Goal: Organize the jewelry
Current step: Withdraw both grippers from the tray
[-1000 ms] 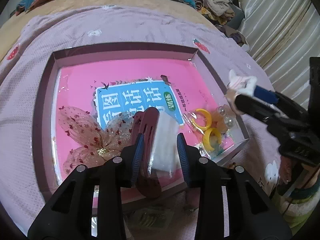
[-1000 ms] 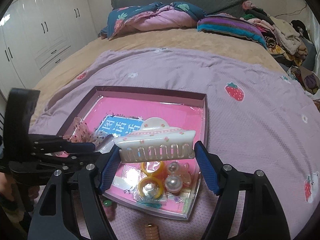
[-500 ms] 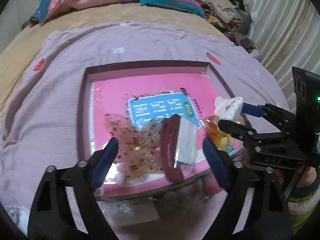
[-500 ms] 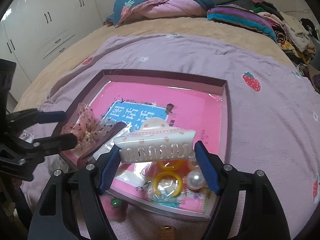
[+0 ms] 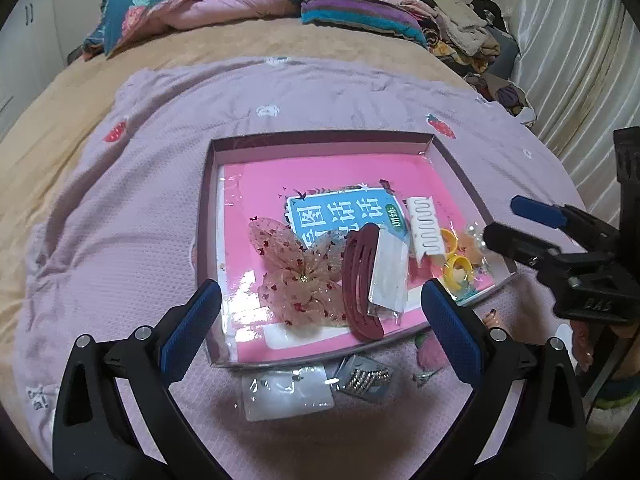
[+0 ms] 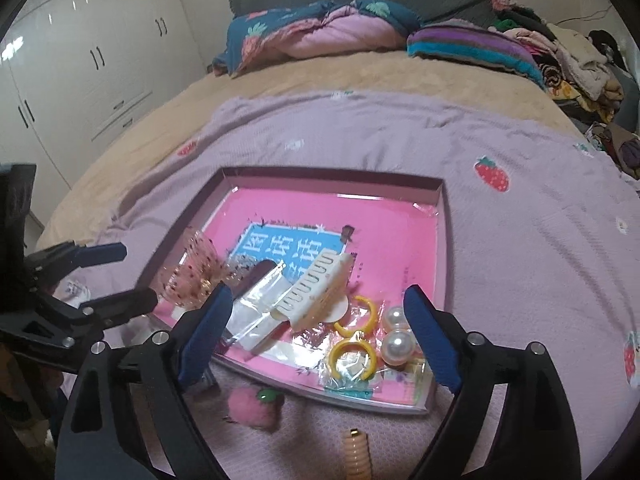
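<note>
A shallow pink-lined box [image 5: 212, 216] [image 6: 444, 240] lies on the lilac blanket. In it are a sheer pink bow [image 5: 296, 276] [image 6: 192, 268], a dark red hair clip in a clear packet [image 5: 360, 280], a white claw clip [image 5: 424, 226] [image 6: 316, 288], yellow rings [image 5: 458, 270] [image 6: 352, 356] and pearls [image 6: 398, 342]. My left gripper [image 5: 320, 328] is open and empty, above the box's near edge. My right gripper [image 6: 316, 332] is open and empty, just behind the white claw clip.
Outside the box's near edge lie a clear packet [image 5: 286, 392], a packet of small beads [image 5: 366, 378], a pink pompom [image 6: 252, 404] and a beige ridged clip [image 6: 356, 456]. Bedding [image 6: 316, 36] and clothes [image 5: 460, 36] are piled at the far end of the bed.
My left gripper let go of the dark red clip and drew back, open. My right gripper opened and the white claw clip now lies in the box.
</note>
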A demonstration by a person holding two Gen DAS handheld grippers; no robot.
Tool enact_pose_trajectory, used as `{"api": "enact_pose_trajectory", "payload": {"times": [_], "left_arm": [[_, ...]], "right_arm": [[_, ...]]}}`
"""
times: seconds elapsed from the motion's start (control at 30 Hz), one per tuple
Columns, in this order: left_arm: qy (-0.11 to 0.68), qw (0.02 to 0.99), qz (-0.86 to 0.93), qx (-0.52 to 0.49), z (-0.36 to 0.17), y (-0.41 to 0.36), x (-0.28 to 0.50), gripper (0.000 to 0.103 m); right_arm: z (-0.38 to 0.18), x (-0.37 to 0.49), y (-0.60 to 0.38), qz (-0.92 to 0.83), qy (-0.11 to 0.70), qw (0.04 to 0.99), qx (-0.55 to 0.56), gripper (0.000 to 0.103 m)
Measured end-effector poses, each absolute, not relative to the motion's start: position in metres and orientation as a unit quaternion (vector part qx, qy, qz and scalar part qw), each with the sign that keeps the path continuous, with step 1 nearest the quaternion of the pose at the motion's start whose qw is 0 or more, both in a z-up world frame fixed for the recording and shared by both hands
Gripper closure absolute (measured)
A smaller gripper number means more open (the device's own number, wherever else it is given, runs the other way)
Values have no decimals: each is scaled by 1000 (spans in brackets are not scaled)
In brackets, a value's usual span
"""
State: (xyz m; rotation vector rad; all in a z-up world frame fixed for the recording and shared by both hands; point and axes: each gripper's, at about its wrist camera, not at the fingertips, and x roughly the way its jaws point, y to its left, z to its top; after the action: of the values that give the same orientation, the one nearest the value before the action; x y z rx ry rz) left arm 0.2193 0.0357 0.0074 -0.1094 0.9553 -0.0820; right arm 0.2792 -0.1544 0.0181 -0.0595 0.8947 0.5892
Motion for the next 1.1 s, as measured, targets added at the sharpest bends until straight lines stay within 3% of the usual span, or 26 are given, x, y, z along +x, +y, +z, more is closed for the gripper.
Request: {"api": "enact_pose_trajectory", "payload": {"times": [0.57, 1.1], "left_arm": [[416, 907, -42, -52, 57, 21, 179, 10], [391, 918, -38, -47, 75, 18, 136, 10]], "right_arm": [[85, 223, -190, 273, 363, 891, -8, 8], [101, 178, -202, 264, 343, 902, -8, 6]]}}
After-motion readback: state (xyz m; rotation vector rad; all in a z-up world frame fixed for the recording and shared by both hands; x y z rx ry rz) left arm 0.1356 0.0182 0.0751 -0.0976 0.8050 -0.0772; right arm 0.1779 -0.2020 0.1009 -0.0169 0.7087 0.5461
